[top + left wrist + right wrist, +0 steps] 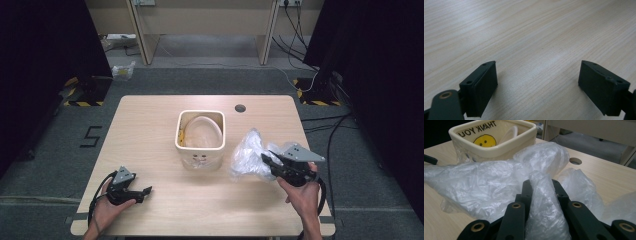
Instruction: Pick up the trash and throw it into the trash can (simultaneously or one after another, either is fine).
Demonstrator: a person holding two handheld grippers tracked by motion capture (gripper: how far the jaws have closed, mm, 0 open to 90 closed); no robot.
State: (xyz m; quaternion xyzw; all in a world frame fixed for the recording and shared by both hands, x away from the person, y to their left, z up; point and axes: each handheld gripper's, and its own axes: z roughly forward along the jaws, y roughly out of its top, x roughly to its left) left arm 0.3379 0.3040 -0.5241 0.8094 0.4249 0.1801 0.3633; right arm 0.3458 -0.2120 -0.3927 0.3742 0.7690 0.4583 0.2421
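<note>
A crumpled clear plastic bag (246, 155) lies on the wooden table right of a cream square bin (200, 139). My right gripper (267, 161) is shut on a fold of that clear plastic bag (499, 185), which bunches up between the jaws in the right gripper view, my right gripper (541, 185) pinching it. The cream bin (496, 140) carries a yellow smiley and "THANK YOU" and has a clear liner inside. My left gripper (145, 191) rests low at the table's front left, open. In the left gripper view my left gripper (537, 77) has bare wood between its pads.
The table (150, 120) has a round cable hole (240, 108) behind the bin. Cables and taped stands sit on the floor beyond the far corners. Desk legs stand at the back.
</note>
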